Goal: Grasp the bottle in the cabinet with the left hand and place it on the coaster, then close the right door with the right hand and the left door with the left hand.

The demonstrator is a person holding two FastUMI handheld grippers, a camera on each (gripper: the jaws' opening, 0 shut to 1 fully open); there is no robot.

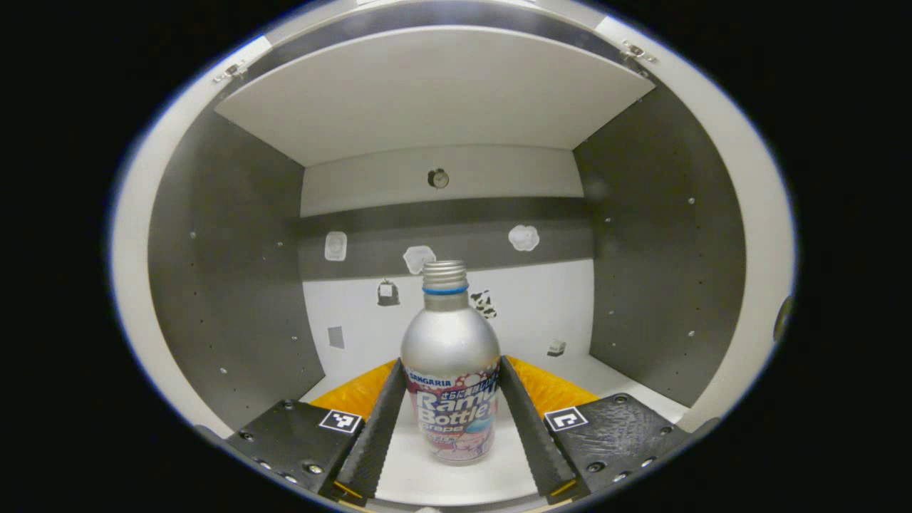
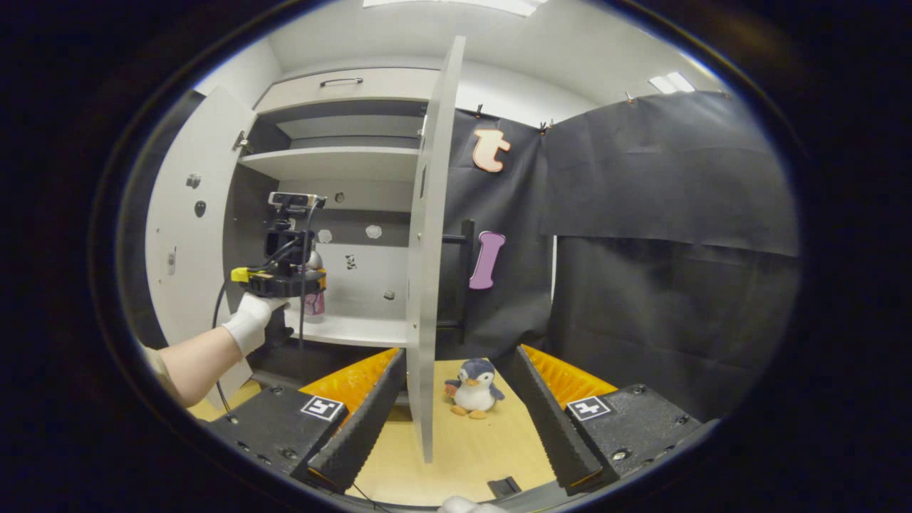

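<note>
Standing upright, silver bottle [image 1: 450,363] with printed label, between open left claw [image 1: 449,420], untouched.

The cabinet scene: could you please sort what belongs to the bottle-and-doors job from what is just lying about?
Job:
- bottle, between the left gripper fingers
- right door
- left door
- right gripper

Lying about:
- penguin toy
- stickers on the cabinet's back wall

Recording booth, black cloth wall [image 2: 670,214], white cabinet [image 2: 342,164] with open doors, wooden tabletop [image 2: 470,442]

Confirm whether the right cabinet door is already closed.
No. The right cabinet door stands open, edge-on between the right gripper's fingers.
</note>
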